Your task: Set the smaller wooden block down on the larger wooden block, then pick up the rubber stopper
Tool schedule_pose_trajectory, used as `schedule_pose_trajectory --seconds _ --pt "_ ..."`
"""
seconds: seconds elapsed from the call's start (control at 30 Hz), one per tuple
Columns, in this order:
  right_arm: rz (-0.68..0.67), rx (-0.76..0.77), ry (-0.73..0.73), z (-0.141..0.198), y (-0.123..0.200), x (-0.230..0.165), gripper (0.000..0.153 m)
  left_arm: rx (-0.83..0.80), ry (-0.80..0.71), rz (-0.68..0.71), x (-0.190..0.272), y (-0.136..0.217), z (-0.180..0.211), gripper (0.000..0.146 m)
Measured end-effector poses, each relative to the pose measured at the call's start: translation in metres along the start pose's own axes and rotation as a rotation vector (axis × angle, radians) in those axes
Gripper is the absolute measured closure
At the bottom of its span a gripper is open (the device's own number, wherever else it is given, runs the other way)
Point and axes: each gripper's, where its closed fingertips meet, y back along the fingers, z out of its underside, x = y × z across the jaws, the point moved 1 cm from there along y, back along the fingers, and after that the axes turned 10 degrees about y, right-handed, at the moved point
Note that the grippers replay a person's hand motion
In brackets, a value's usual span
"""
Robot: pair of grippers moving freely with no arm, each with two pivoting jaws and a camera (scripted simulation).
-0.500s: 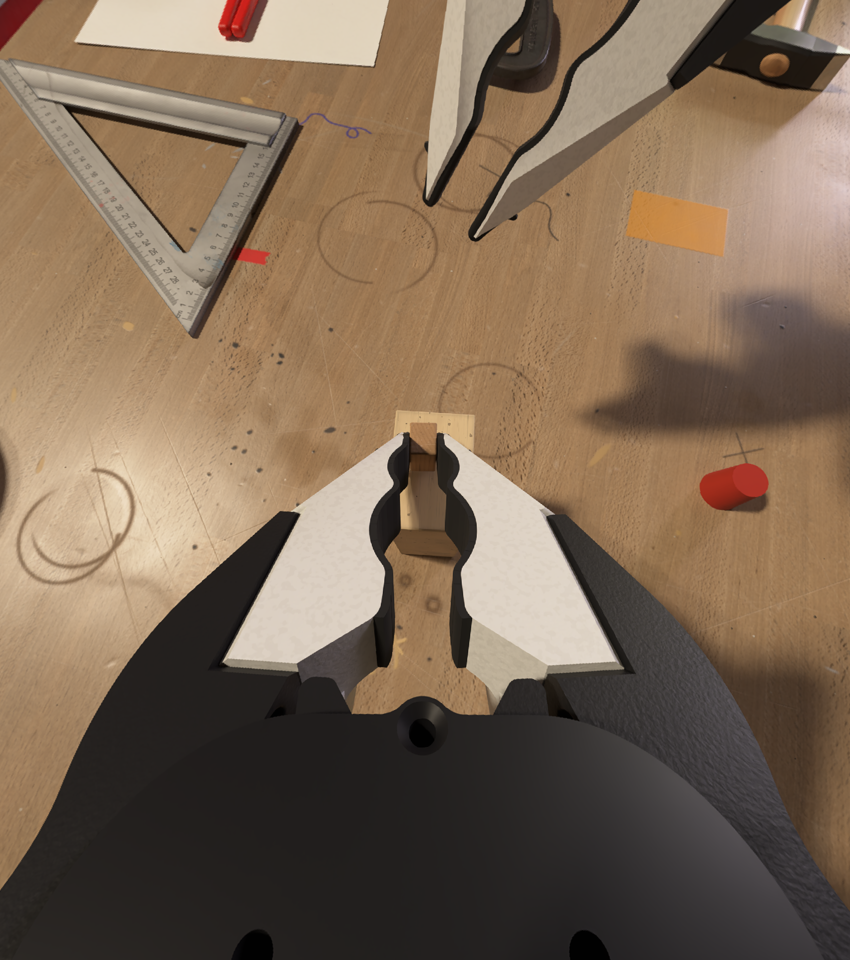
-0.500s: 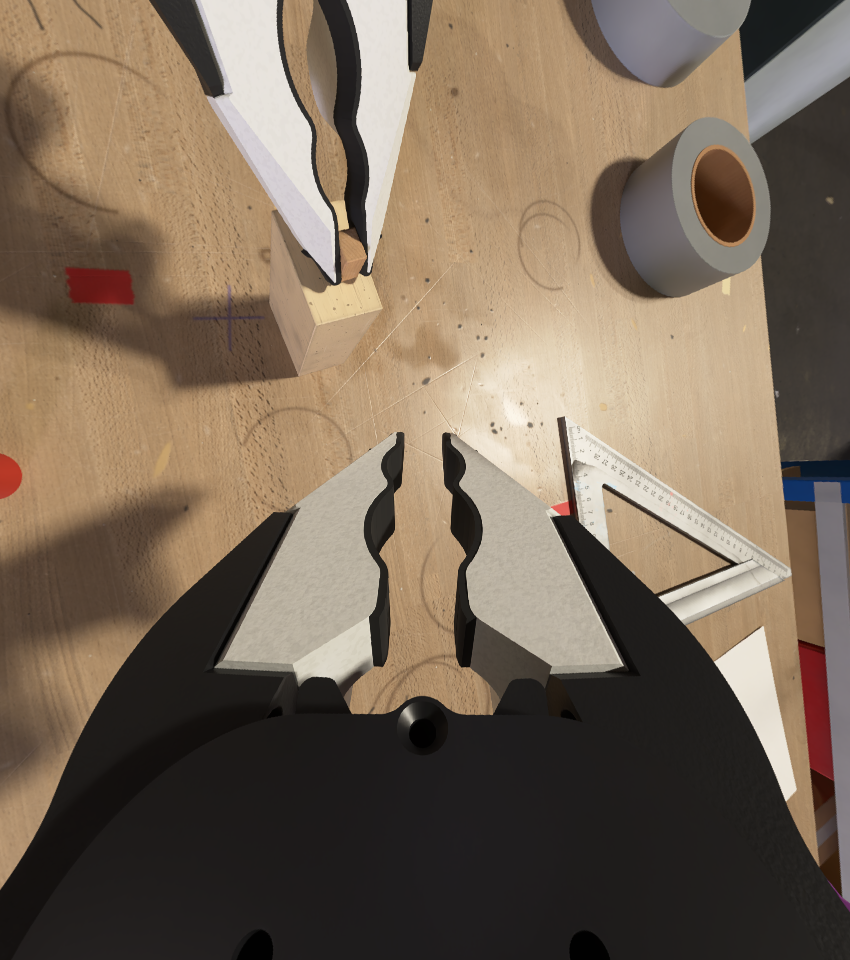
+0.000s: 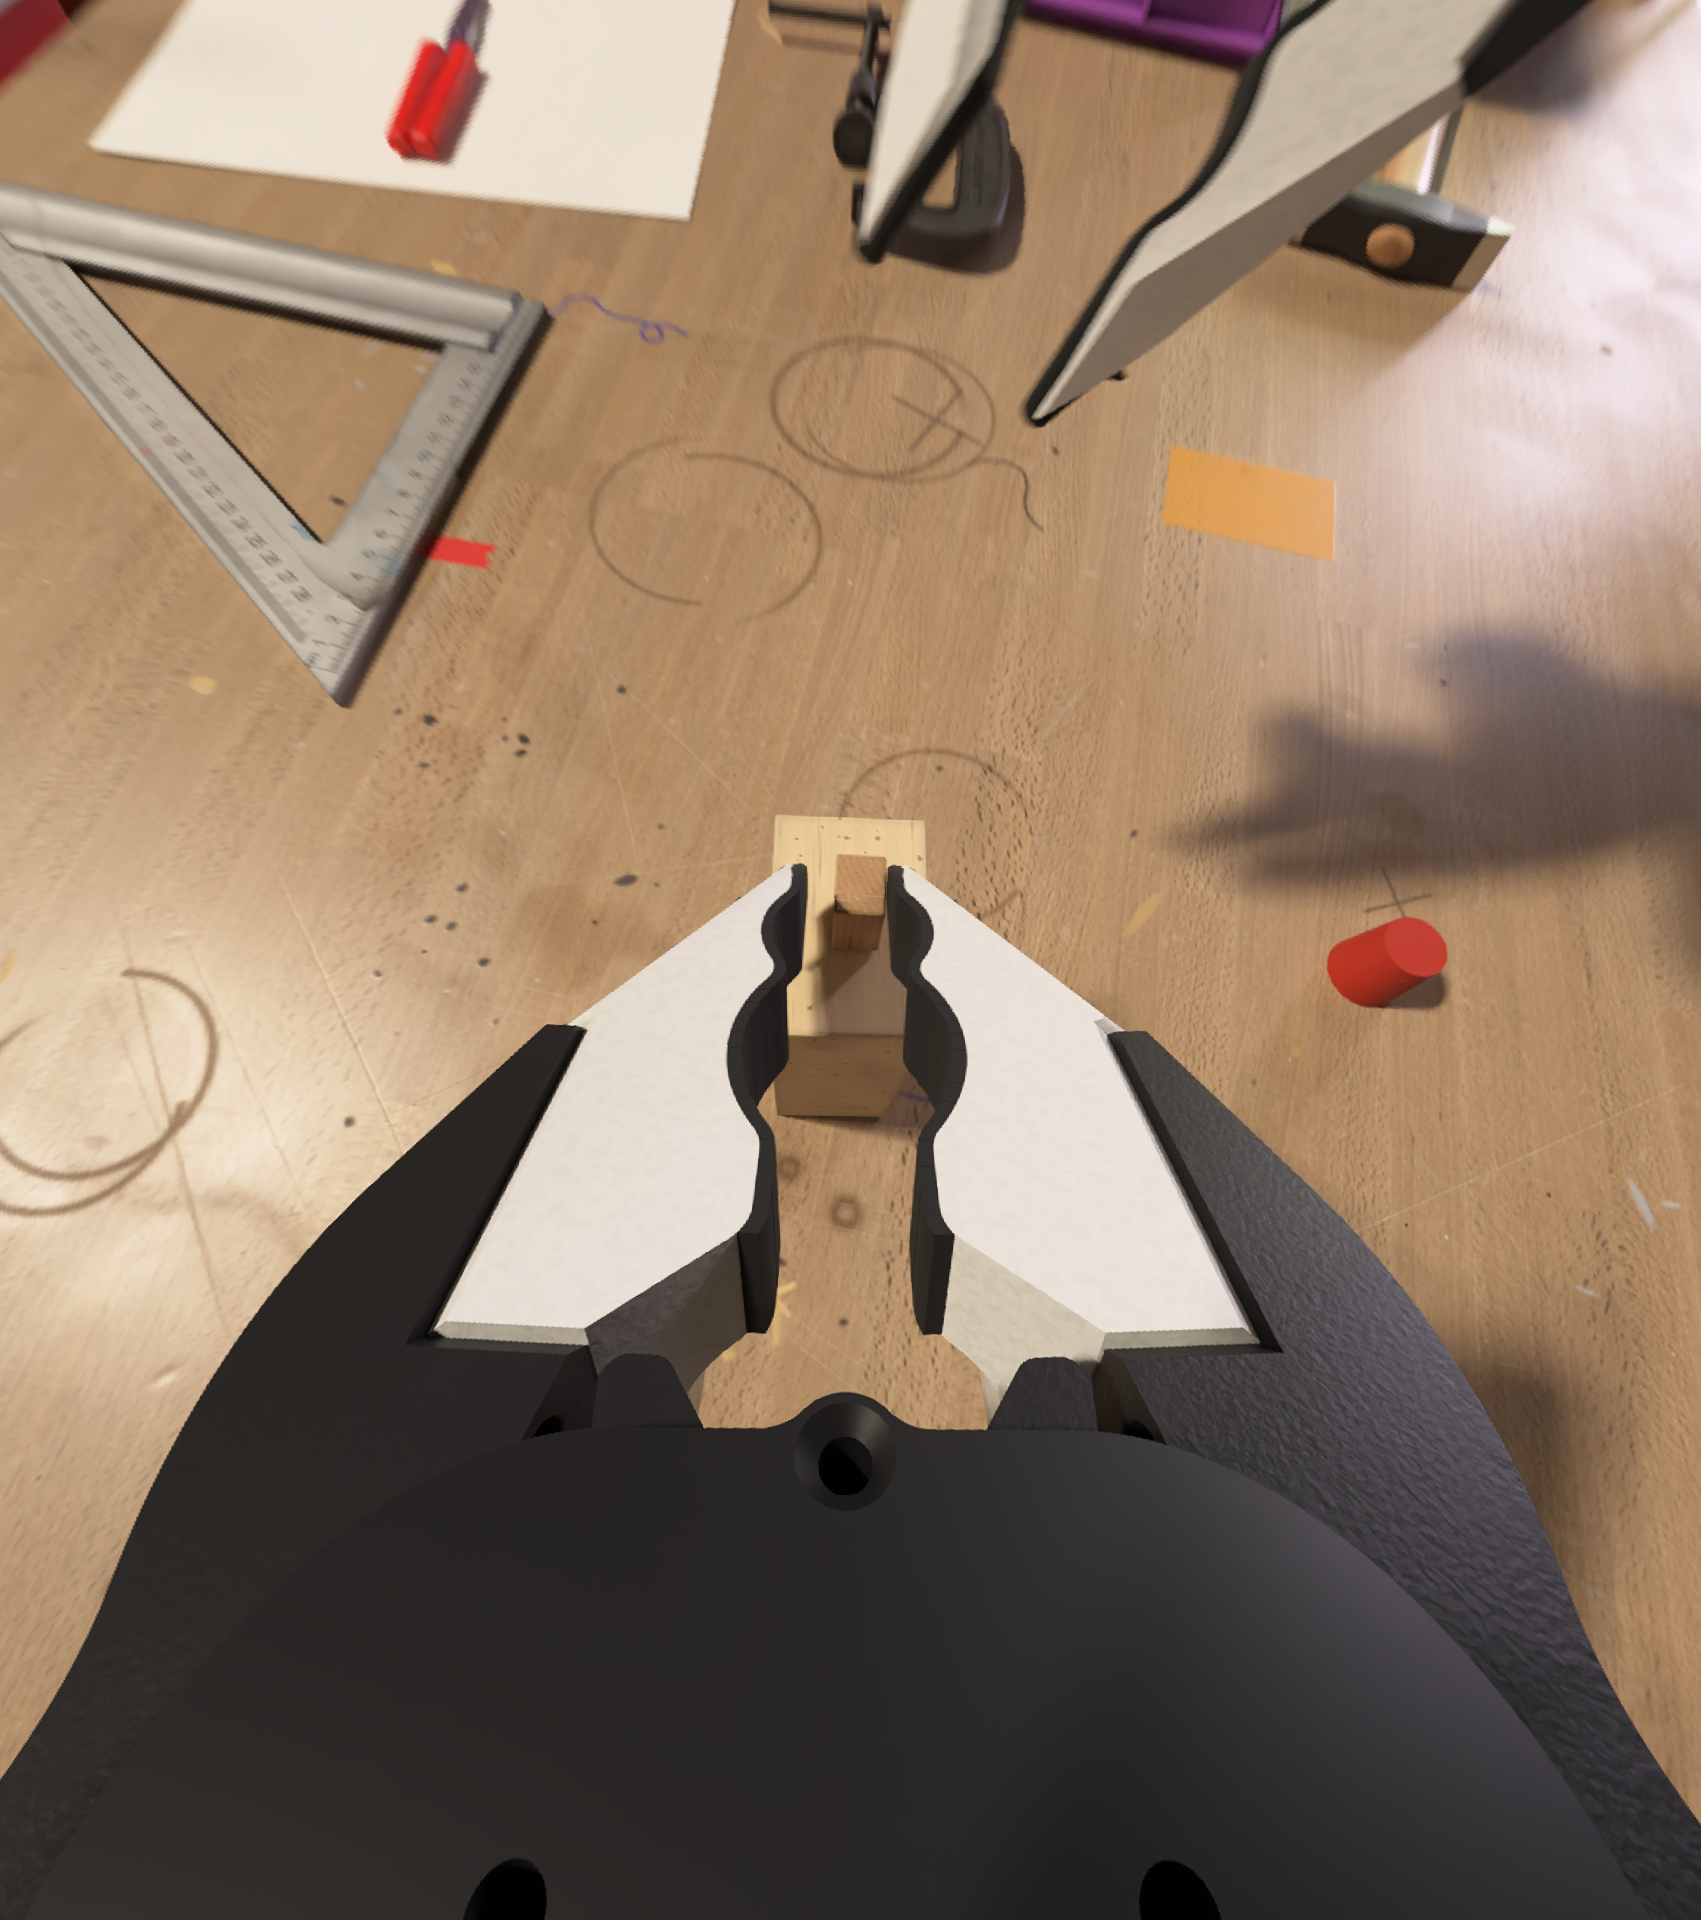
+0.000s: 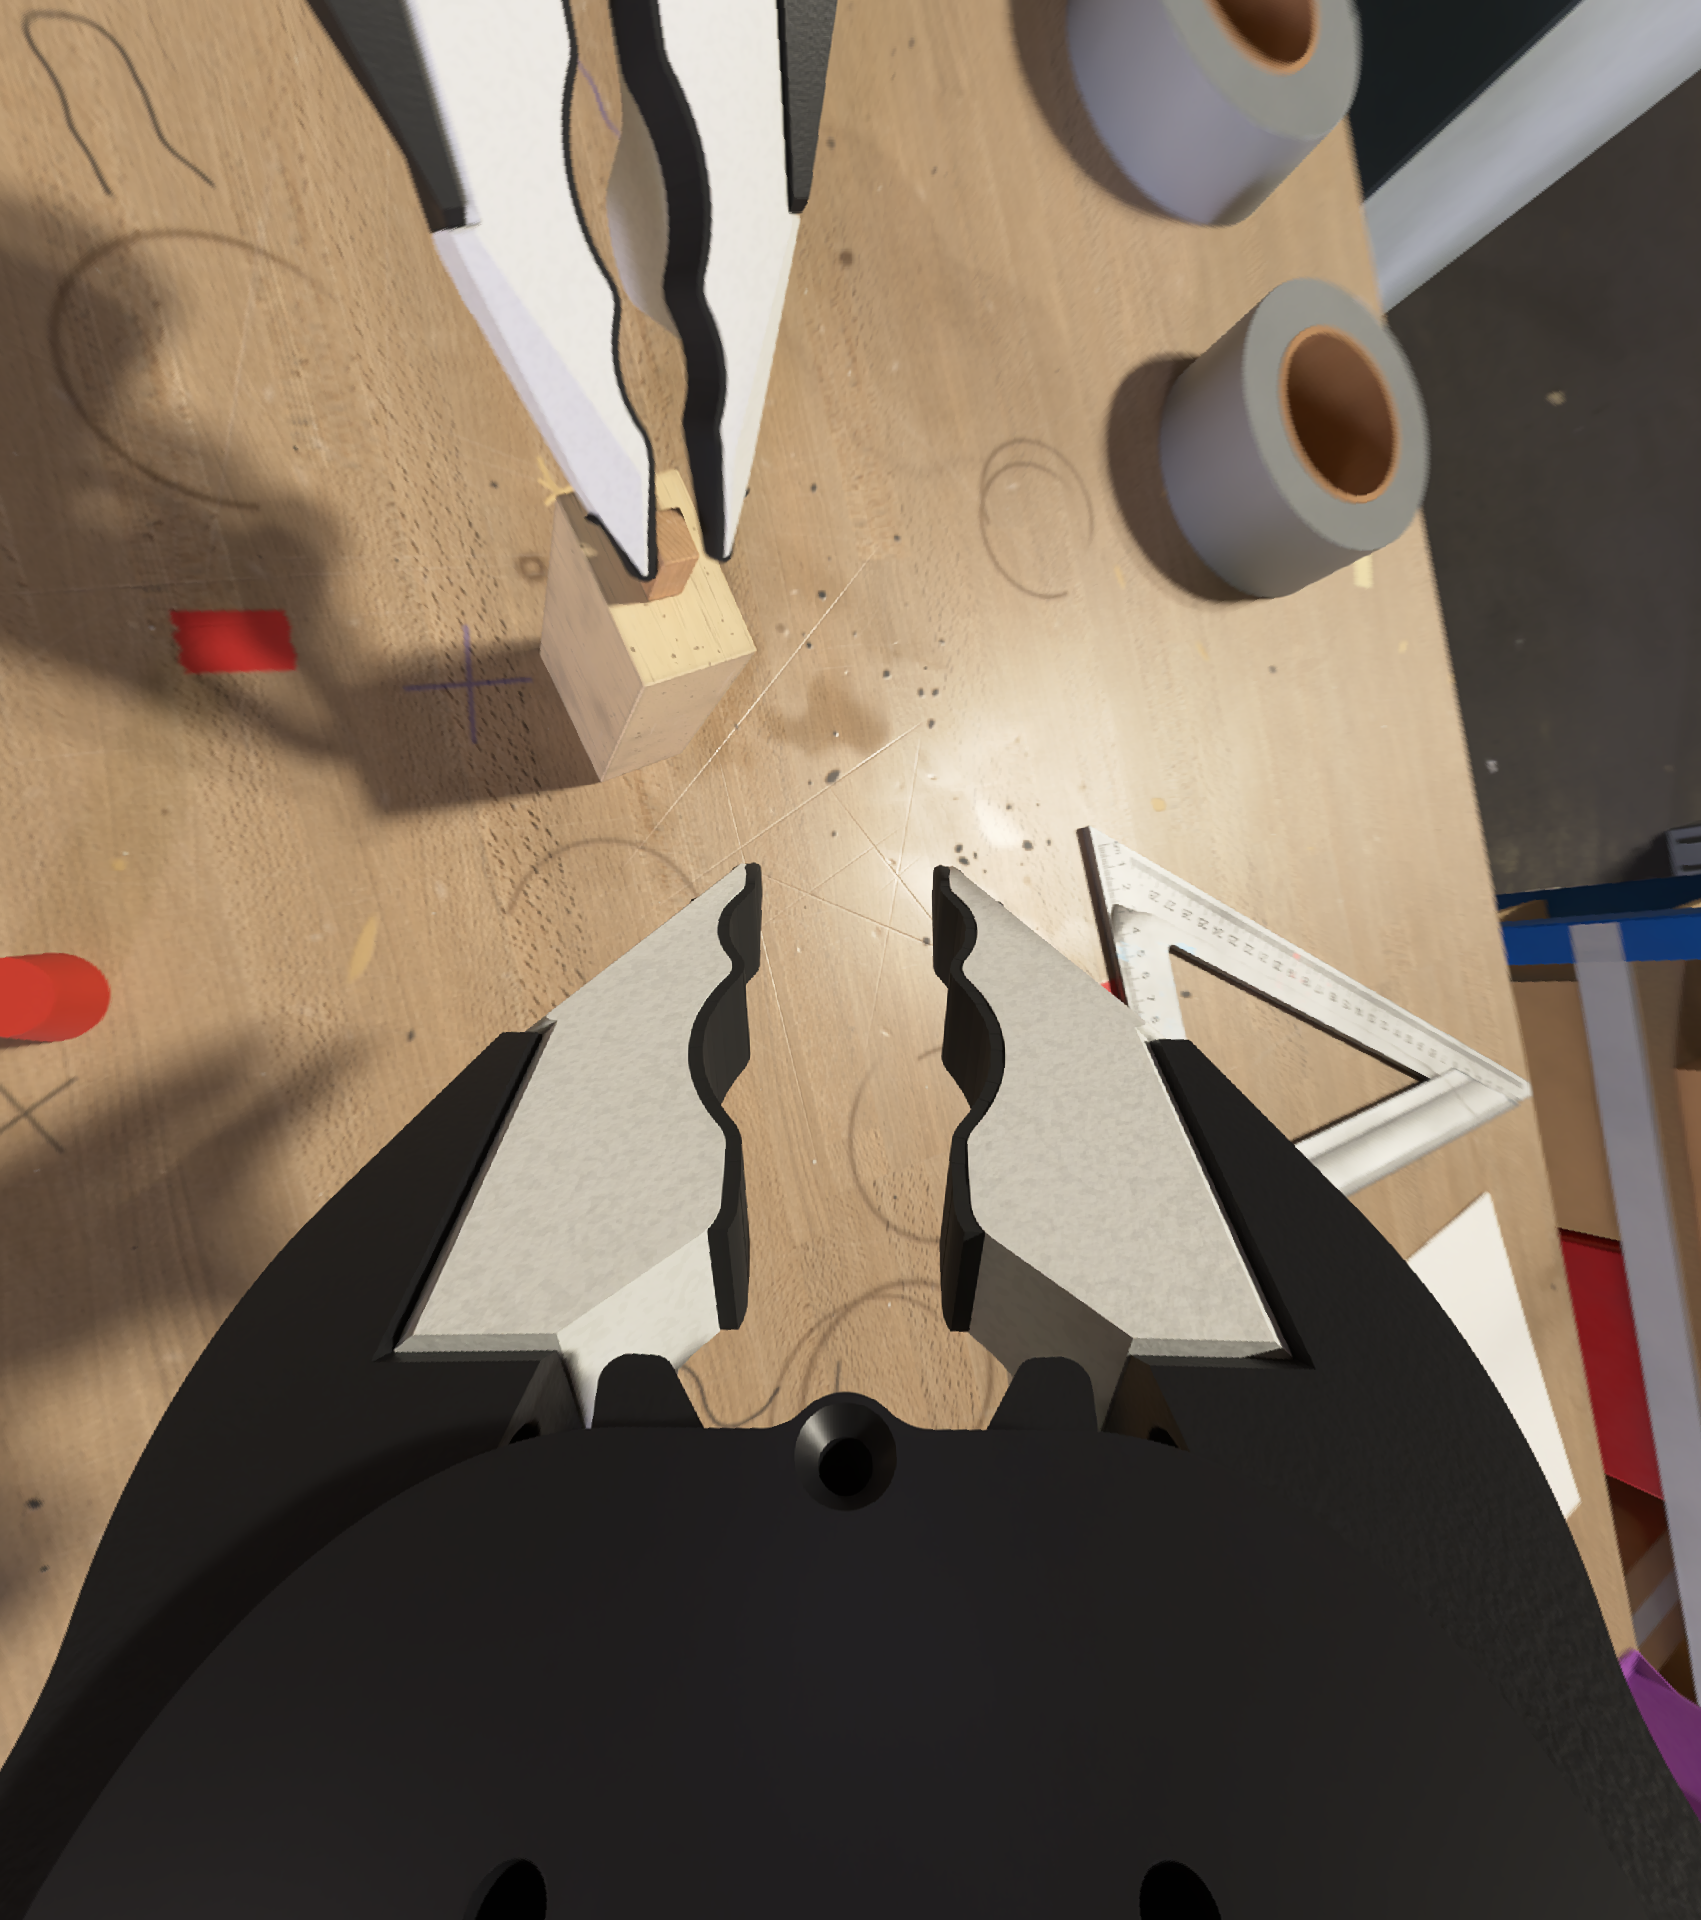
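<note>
The small brown wooden block (image 3: 858,906) rests on top of the larger pale wooden block (image 3: 841,1075), which stands on the bench. My left gripper (image 3: 844,875) is open, its fingertips straddling the small block with a thin gap on each side. In the right wrist view the small block (image 4: 677,566) shows between the left gripper's tips (image 4: 682,553), on the larger block (image 4: 654,675). The red rubber stopper (image 3: 1386,961) lies on its side to the right, and it shows at the left in the right wrist view (image 4: 30,997). My right gripper (image 4: 846,883) is open and empty, low over bare bench.
A metal speed square (image 3: 202,416) lies at the far left, beside a white sheet (image 3: 565,104) with a red item (image 3: 430,99). A clamp (image 3: 960,177) and a mallet (image 3: 1397,244) lie at the back. Two grey tape rolls (image 4: 1293,436) stand near the bench edge (image 4: 1428,727).
My left gripper has opened off the small block, which stays on the larger block. My right gripper has opened wider.
</note>
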Motion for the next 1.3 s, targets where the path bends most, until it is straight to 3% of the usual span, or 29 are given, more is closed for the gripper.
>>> schedule_pose_trajectory --seconds 0.17,0.33,0.47,0.63,0.8,0.93,1.03,1.2,1.3 --pt "0.012 0.011 0.011 -0.001 0.037 -0.026 0.122 0.055 -0.015 -0.017 0.0 0.024 -0.006 0.122" --pt "-0.09 -0.068 -0.023 0.028 0.042 -0.078 0.125 -0.015 -0.053 -0.024 0.005 0.031 0.008 0.122" --pt "-0.165 -0.038 -0.099 0.042 0.028 -0.111 0.124 0.0 -0.062 -0.055 0.006 0.04 0.009 0.122" --pt "-0.202 -0.03 -0.211 0.045 -0.012 -0.135 0.122 0.036 -0.084 -0.112 0.006 0.056 0.014 0.121" --pt "-0.278 -0.016 -0.327 0.034 -0.043 -0.173 0.101 0.093 -0.067 -0.117 0.0 0.056 0.014 0.122" --pt "-0.209 -0.033 -0.399 0.035 -0.057 -0.178 0.1 0.097 -0.071 -0.113 0.0 0.054 0.011 0.122" --pt "-0.177 -0.026 -0.405 0.036 -0.06 -0.176 0.112 0.095 -0.08 -0.118 0.001 0.053 0.011 0.122" --pt "-0.147 0.004 -0.428 0.037 -0.055 -0.172 0.115 0.12 -0.088 -0.118 0.004 0.057 0.01 0.122" --pt "-0.104 0.016 -0.436 0.039 -0.047 -0.168 0.137 0.129 -0.089 -0.112 0.006 0.059 0.008 0.122"
